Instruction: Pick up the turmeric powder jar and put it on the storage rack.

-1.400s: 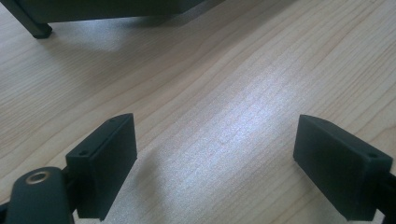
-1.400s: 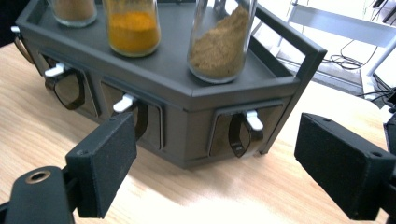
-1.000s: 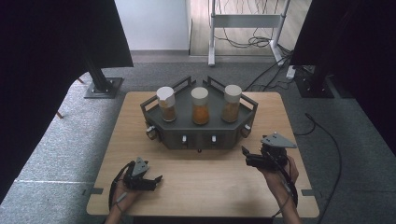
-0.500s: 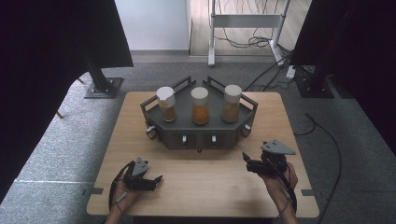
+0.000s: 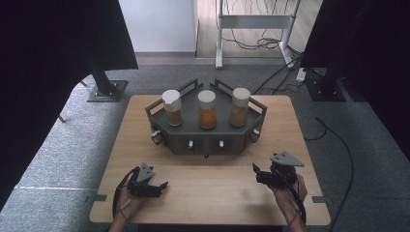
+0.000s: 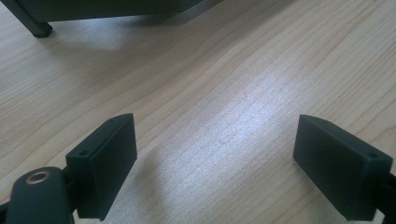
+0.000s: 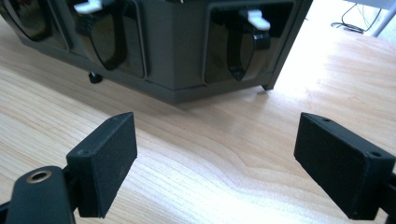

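Both claws spread, nothing pinched. Left claw (image 5: pixel 162 185) is rested low on the counter (image 5: pixel 217 193), well short of the dispenser rack (image 5: pixel 208 140). Right claw (image 5: pixel 255 169) is aimed at the rack's front levers (image 7: pixel 258 18). Rack sits mid-counter with three jars (image 5: pixel 208 110) on top. Best approached level, one lever centred between the jaws before closing.

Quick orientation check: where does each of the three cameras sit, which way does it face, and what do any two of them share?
High view: above the person's side, looking forward and down on the wooden table, the dark rack with three jars, both hands and grippers.
Left gripper view: rides the left gripper, low over the tabletop, open jaws rising from the bottom.
Right gripper view: rides the right gripper, facing the rack's front, open jaws.
Shared: all three show the rack.
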Available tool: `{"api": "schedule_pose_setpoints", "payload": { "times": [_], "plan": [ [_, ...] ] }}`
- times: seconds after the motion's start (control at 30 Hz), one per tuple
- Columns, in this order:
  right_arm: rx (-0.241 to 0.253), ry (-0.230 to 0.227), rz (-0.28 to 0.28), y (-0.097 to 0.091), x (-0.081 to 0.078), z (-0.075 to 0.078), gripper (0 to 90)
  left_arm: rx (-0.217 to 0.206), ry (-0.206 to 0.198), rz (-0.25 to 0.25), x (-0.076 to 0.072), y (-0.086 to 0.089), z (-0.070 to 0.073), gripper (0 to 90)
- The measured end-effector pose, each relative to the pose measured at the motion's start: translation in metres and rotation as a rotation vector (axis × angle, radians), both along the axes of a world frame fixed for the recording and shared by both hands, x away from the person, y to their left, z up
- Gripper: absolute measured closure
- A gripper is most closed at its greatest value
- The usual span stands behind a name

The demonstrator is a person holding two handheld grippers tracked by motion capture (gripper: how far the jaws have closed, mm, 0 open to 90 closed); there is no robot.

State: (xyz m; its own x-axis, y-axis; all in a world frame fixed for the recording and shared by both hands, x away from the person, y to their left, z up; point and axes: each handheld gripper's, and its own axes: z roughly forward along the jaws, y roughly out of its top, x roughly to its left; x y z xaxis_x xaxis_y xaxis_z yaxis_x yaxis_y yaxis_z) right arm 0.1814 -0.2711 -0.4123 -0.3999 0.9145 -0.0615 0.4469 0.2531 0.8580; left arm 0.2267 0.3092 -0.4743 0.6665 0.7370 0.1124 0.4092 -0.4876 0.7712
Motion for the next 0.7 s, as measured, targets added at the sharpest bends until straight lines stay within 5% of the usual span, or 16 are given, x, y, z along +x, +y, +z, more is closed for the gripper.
{"api": "schedule_pose_setpoints", "payload": {
  "times": [0.7],
  "plan": [
    [-0.048,0.057,-0.061,0.000,0.007,-0.039,12.4,0.001,0.000,0.000,0.000,0.000,0.000,13.6]
  ]
}}
